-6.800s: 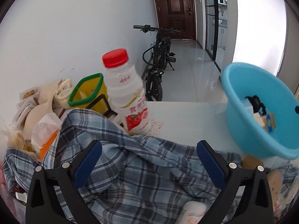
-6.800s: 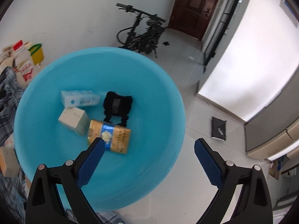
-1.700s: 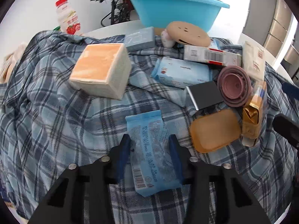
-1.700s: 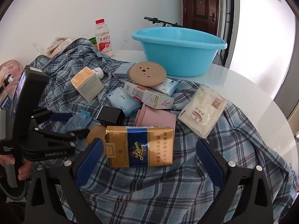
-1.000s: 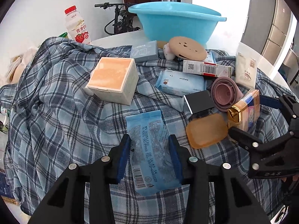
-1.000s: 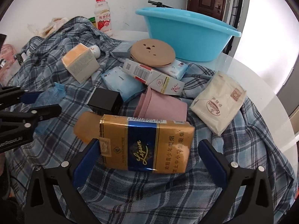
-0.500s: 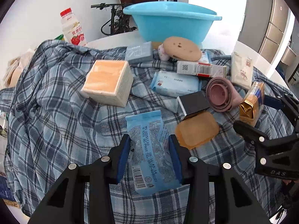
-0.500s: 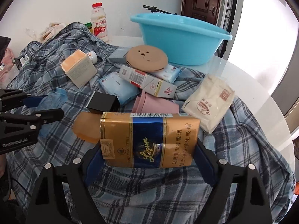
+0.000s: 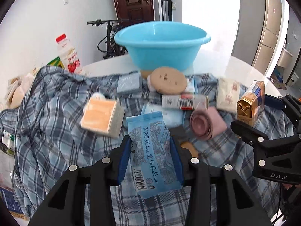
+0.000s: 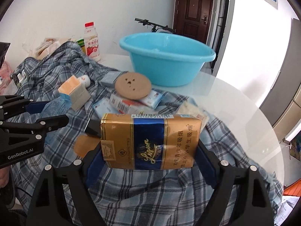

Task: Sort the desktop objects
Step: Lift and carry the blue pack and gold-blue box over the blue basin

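Note:
My left gripper [image 9: 150, 156] is shut on a blue plastic packet [image 9: 150, 152] and holds it above the plaid cloth [image 9: 52, 124]. My right gripper [image 10: 150, 156] is shut on a gold and blue cigarette carton [image 10: 150, 141], also lifted; the carton shows at the right of the left wrist view [image 9: 250, 101]. A light blue basin [image 9: 161, 45] stands on the white table beyond the cloth, seen also in the right wrist view [image 10: 167, 64]. On the cloth lie an orange-topped box [image 9: 101, 116], a round tan disc [image 9: 169, 82], a pink collapsible cup [image 9: 205, 126] and several small packs.
A red-capped drink bottle [image 9: 68, 54] stands at the far left by paper bags. A white pouch [image 9: 227, 94] lies near the cloth's right side. The round table's edge [image 10: 270, 131] curves on the right. A bicycle and a door are behind.
My right gripper has closed on the cigarette carton and lifted it. My left gripper has raised the blue packet and moved towards the basin.

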{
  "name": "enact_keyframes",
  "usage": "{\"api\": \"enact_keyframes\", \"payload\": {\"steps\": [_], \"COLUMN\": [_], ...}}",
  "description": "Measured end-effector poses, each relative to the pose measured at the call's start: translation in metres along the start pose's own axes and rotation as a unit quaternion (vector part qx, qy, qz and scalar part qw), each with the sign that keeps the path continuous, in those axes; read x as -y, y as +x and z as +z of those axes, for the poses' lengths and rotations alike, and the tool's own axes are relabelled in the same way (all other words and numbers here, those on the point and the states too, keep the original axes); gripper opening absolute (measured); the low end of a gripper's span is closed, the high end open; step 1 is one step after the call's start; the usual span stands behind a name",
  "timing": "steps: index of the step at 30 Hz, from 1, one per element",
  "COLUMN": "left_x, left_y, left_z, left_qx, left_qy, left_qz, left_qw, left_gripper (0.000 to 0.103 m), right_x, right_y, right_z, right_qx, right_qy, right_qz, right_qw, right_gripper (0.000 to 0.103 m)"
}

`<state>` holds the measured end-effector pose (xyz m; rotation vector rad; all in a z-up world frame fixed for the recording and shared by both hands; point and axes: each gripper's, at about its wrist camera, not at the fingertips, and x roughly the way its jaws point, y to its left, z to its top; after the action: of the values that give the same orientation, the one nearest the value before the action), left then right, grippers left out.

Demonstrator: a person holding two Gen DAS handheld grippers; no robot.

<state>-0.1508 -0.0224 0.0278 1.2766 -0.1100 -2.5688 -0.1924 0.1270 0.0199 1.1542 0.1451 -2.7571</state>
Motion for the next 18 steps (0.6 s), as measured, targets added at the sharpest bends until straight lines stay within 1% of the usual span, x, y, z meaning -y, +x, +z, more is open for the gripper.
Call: {"api": "enact_keyframes", "payload": {"steps": [7,10,18], "left_x": [0.007,0.007,0.003], "left_y": [-0.004,-0.001,0.004], "left_z": [0.027,0.036,0.062], "left_qx": [0.020,0.021,0.043], "left_qy": [0.010,0.002,-0.013], "left_qz": [-0.001,-0.005,-0.002], "left_qw": [0.9998,0.9998,0.9990], "left_gripper": [0.044,0.044,0.044], "right_x": [0.011,0.017,0.022], "right_y": [-0.004,-0.003,-0.001], "right_z": [0.029,0.040,0.065], "right_qx": [0.026,0.034,0.060], "right_qy": [0.006,0.012,0.012], "right_qz": [-0.016,-0.019,-0.034], "right_qw": [1.000,0.999,0.998], "right_gripper": [0.086,0.086,0.086]}}
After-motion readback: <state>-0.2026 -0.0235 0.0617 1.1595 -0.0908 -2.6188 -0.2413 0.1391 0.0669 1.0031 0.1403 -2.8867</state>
